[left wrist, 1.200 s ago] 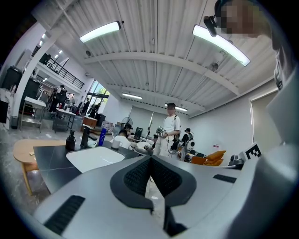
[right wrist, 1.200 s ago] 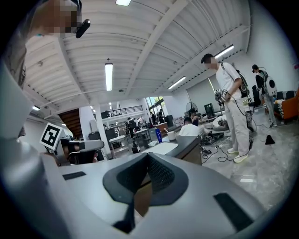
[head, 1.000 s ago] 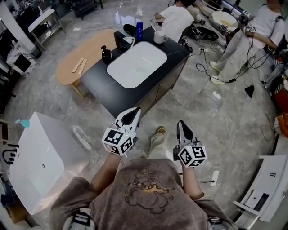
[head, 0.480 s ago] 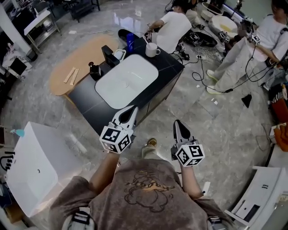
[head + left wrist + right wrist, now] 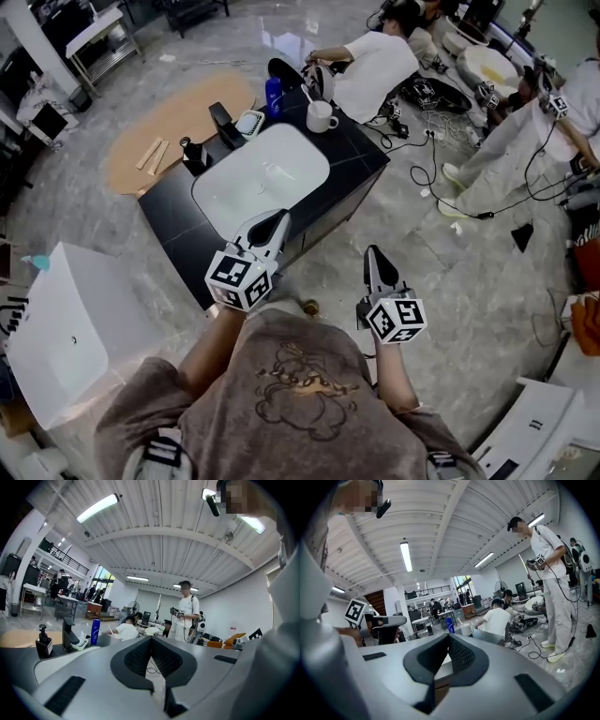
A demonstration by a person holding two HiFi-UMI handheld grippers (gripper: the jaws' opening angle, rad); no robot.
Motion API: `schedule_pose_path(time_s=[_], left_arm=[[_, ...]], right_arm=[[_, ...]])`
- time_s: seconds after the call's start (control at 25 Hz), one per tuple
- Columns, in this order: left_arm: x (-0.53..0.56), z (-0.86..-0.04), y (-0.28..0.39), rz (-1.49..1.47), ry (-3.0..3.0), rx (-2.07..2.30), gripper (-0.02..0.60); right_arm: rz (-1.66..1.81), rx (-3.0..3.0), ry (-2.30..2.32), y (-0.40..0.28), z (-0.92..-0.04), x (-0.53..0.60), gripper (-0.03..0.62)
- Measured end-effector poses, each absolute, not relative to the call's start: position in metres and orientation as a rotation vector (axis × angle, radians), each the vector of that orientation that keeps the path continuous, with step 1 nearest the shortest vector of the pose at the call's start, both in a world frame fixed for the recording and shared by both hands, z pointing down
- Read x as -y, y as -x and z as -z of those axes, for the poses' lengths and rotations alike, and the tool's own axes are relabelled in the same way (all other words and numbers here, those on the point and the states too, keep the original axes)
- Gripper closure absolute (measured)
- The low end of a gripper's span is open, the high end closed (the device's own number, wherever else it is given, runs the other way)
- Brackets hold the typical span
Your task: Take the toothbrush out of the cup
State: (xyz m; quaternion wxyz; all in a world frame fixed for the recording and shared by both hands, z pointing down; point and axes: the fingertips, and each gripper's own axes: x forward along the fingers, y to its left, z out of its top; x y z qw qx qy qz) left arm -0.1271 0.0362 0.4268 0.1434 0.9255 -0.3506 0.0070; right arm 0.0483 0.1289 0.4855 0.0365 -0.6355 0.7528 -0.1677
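Observation:
A white cup (image 5: 321, 116) stands at the far right corner of the black counter (image 5: 349, 161), beside the white basin (image 5: 262, 178). In the right gripper view the cup (image 5: 465, 629) shows a pale toothbrush (image 5: 461, 621) sticking up out of it. My left gripper (image 5: 272, 228) hangs over the counter's near edge, shut and empty, its pads meeting in the left gripper view (image 5: 151, 644). My right gripper (image 5: 373, 255) is over the floor to the right of the counter, also shut with nothing in it (image 5: 447, 641). Both are well short of the cup.
A blue bottle (image 5: 273, 94), a black faucet (image 5: 222, 125), a soap dish (image 5: 249, 123) and a black pump bottle (image 5: 194, 155) line the counter's far side. A seated person (image 5: 375, 66) is right behind the cup. Another white basin (image 5: 66, 328) lies at the left; cables trail on the floor (image 5: 441, 178).
The counter has drawn nearer in the head view as both grippers moved forward towards it. Their jaws have stayed shut and empty.

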Motion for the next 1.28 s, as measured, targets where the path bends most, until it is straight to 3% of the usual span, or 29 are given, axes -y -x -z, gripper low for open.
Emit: schedule_pose_path(time_s=[1.28], left_arm=[[0.198,-0.437,0.029,-0.035,-2.679,0.998,0.561]], right_arm=[[0.51,-2.348,1.966,-0.143,-0.478,0.099,0.589]])
